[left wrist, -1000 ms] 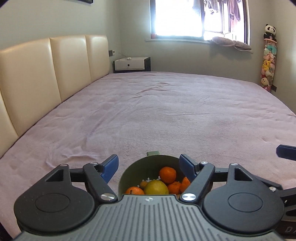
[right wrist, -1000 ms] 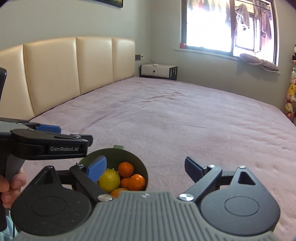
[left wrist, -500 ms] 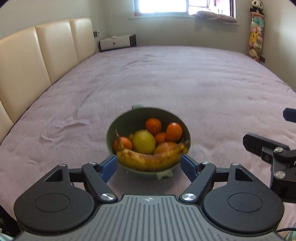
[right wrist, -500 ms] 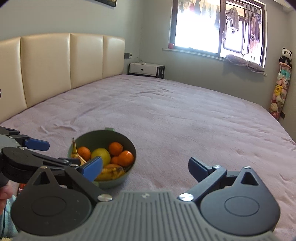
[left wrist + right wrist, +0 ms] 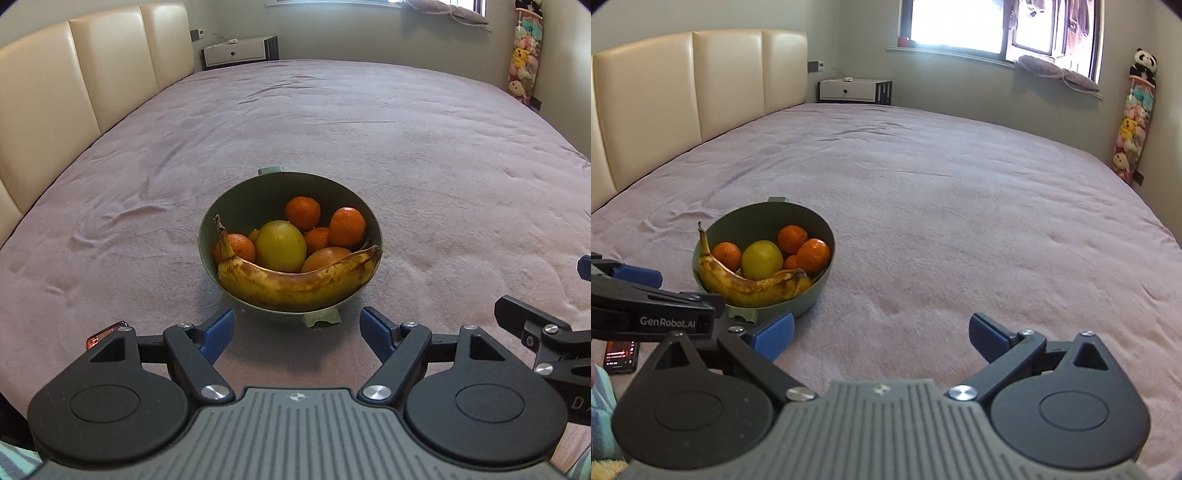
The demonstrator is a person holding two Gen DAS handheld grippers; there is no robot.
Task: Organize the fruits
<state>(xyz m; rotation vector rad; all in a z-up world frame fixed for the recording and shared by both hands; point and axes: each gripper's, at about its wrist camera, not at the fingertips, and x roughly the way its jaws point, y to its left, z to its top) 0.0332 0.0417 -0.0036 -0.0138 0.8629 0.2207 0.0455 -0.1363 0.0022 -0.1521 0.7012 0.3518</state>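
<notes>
A wide bed with a mauve plush cover fills both views, its cream padded headboard running along the left side. On the cover, toward the near edge, stands a green bowl with a small tab handle at front and back. A brown-spotted banana lies curved along the bowl's near rim, stem up at the left. Behind it sits a yellow lemon, with a larger orange-brown fruit just to its right, touching the banana. Several tangerines fill the rest: one at the left by the stem, one at the back and one at the right.

The left tool hangs just short of the bowl, its blue-padded fingers spread wide and holding nothing, one either side of the near handle. The right tool is to the right of the bowl over bare cover, likewise spread wide and empty. A phone with a lit screen lies on the bed near the left edge of the right wrist view.
</notes>
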